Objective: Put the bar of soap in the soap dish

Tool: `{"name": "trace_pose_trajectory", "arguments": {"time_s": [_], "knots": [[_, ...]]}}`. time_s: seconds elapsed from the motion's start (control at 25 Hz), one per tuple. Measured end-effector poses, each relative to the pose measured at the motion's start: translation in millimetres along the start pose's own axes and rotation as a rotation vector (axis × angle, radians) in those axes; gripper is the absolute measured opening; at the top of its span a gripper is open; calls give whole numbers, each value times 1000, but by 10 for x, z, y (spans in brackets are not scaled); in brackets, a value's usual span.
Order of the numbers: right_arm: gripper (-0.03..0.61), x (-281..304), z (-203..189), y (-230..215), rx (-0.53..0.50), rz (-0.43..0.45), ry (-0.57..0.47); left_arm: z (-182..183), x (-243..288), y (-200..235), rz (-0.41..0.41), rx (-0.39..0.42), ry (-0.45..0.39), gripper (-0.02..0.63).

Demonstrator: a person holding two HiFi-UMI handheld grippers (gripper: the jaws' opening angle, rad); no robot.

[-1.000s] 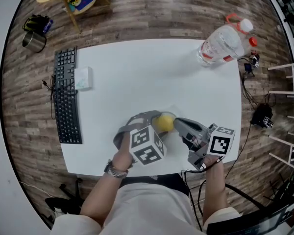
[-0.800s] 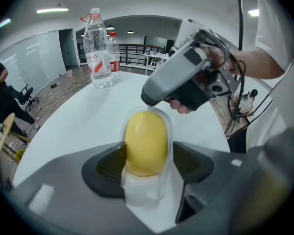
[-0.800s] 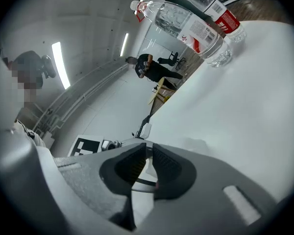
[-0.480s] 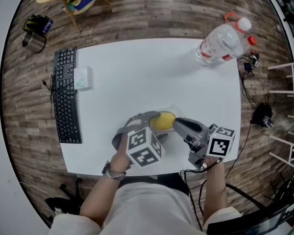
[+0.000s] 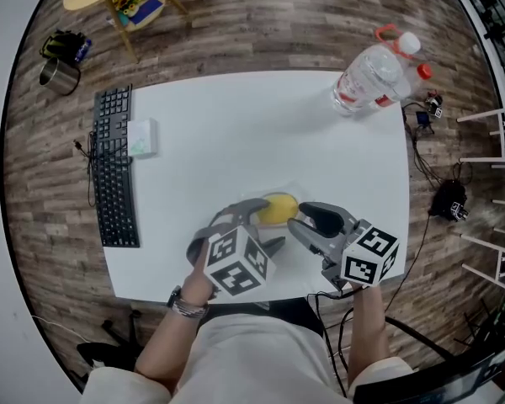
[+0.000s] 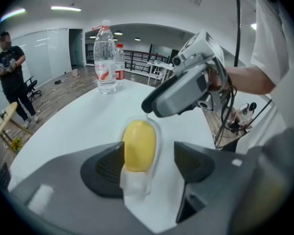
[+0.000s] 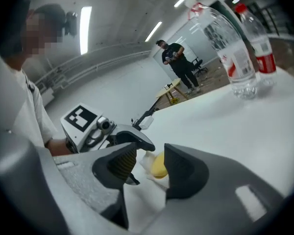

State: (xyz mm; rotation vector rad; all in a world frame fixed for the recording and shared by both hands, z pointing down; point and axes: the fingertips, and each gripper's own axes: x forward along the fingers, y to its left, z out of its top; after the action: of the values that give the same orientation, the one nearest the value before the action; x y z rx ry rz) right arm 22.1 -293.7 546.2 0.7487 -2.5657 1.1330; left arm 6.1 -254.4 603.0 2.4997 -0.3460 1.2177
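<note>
The right hand-held gripper (image 7: 149,164) has just been opening; its jaws now stand apart, clamping nothing. The left hand-held gripper (image 6: 147,163) gapes wide, pulled back toward 7 o'clock. The bar of soap (image 5: 278,208) lies in the soap dish (image 6: 158,138) near the worktop's (image 5: 236,133) 6 o'clock edge, so it looks delivered.

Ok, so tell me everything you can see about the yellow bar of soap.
The bar of soap is a smooth, plain yellow oval, slightly glossy and whole. It lies flat in a shallow clear soap dish, whose rim rings it, near the person's edge of the white table. The left claw and right claw, whose jaws have just been opening, stand wide on either side of it; neither looks to be pressing it.
</note>
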Motion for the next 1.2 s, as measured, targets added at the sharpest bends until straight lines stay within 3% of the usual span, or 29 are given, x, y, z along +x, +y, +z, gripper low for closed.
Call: {"name": "trace_pose_trajectory", "arguments": {"time_s": [0.16,0.28,0.56,0.76,0.96,1.2], "knots": [[193,14,-37,72,-243,-86,72,0,-62,23,35,-18,-23,320],[202,34,-66,161,-355,-105,102,-12,-101,47,59,-51,-45,272],[202,26,10,224,-377,-141,56,38,-223,95,91,-96,-106,214],[202,3,101,277,-403,-166,31,100,-322,166,169,-95,-134,189],[202,-61,324,416,-528,-243,-28,209,-513,192,250,-80,-195,182],[202,-258,571,610,-695,-338,-108,449,-856,208,405,-95,-368,146]]}}
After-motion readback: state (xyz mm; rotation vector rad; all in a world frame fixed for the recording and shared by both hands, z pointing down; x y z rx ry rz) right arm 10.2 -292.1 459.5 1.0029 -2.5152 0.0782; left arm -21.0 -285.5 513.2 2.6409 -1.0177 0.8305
